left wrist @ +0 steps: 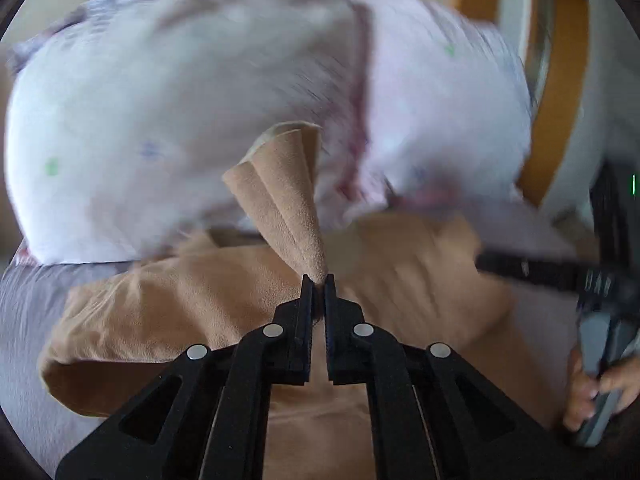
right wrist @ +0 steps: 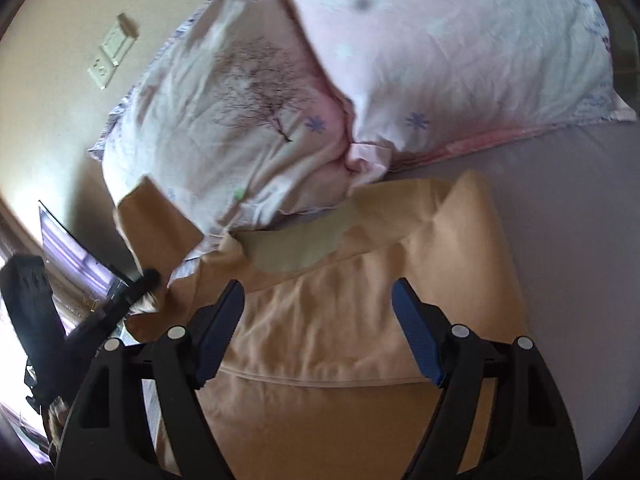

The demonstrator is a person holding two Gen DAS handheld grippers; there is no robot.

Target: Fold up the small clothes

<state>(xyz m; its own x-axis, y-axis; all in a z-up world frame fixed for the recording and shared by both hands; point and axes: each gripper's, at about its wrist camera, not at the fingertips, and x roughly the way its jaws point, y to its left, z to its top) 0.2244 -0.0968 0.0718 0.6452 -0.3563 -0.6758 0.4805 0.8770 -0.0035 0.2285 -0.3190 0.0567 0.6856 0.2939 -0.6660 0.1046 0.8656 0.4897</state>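
A tan garment (left wrist: 192, 312) lies on the lilac bed sheet (left wrist: 24, 312). My left gripper (left wrist: 319, 280) is shut on a pinched corner of the tan garment, which stands up as a cone above the jaws. In the right wrist view the same tan garment (right wrist: 360, 320) spreads under my right gripper (right wrist: 318, 292), which is open and empty just above the cloth. The left gripper (right wrist: 148, 278) shows at the left of that view, holding a lifted flap. The right gripper (left wrist: 504, 266) shows at the right of the left wrist view.
Two pale pink printed pillows (right wrist: 248, 120) (right wrist: 460, 52) lie at the head of the bed, touching the garment's far edge. A cream wall with switch plates (right wrist: 110, 54) stands behind. A wooden frame (left wrist: 560, 80) is at the right. The lilac sheet (right wrist: 568, 208) extends right.
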